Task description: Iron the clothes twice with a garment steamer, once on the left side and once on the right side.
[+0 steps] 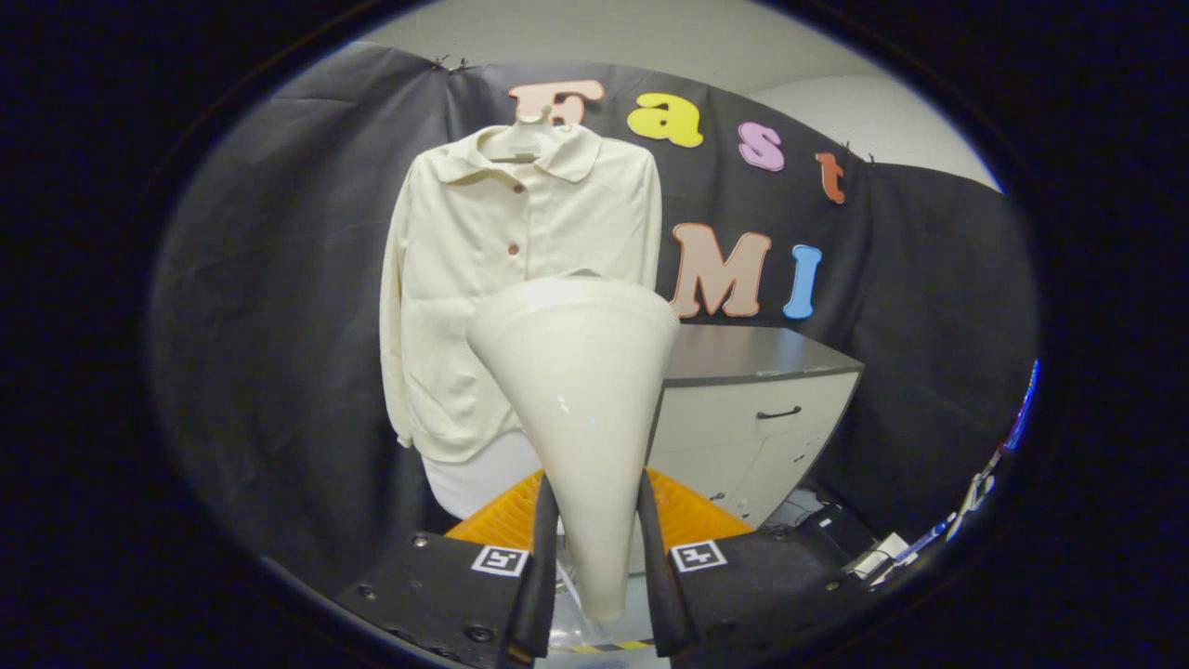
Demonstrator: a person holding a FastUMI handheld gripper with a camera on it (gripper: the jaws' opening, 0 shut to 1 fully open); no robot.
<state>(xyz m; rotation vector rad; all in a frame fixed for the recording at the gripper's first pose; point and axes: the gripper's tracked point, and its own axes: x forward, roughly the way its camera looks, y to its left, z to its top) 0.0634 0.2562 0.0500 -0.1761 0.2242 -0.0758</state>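
Clearly the claw (pixel 594 548) clamps the garment steamer (pixel 581 390) by its narrow handle, head raised toward the cream jacket (pixel 464 279), probably ready for stroking.

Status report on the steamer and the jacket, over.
Gripper shut on steamer, jaws pressing both sides. Jacket hangs on hanger beyond, untouched. Nothing between them; cabinet off to the side.

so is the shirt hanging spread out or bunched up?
Spread out. The cream shirt hangs full-length from a hanger, front flat and buttoned, beyond the steamer head that the hand-held gripper is shut on.
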